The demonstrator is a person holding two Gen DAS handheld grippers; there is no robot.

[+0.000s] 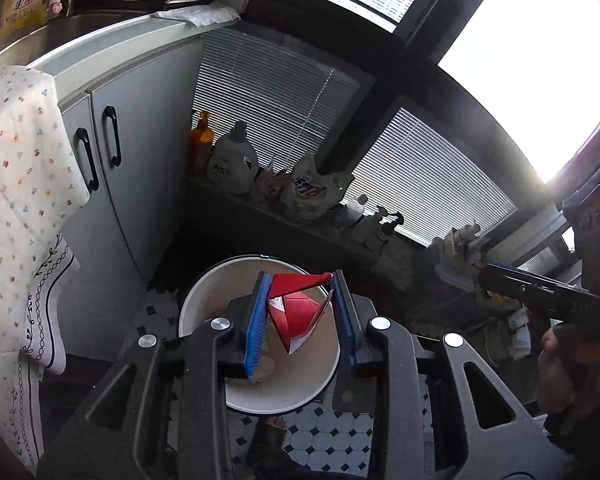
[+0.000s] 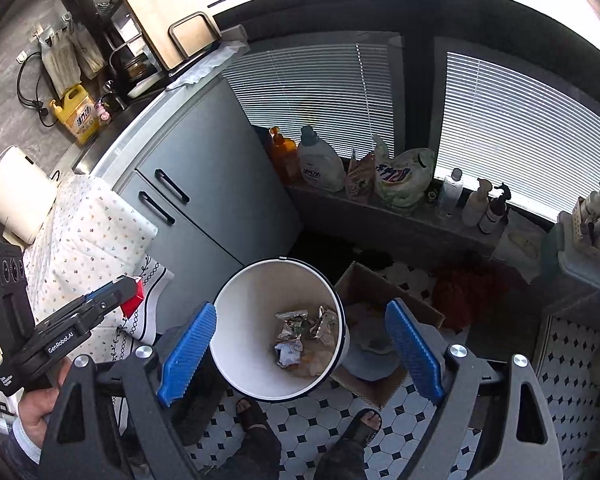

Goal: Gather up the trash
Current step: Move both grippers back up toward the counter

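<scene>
Hanging above the bin [image 1: 204,300], left tongs [image 1: 300,320] clamp the red carton [image 1: 296,312] — right tongs [image 2: 300,354] gape.

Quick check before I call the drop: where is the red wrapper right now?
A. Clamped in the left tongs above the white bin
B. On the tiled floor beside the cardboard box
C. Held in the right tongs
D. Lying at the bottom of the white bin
A: the left wrist view shows the red wrapper pinched between the blue pads of the left tongs over the white bin, while the right tongs stand open and empty.
</scene>
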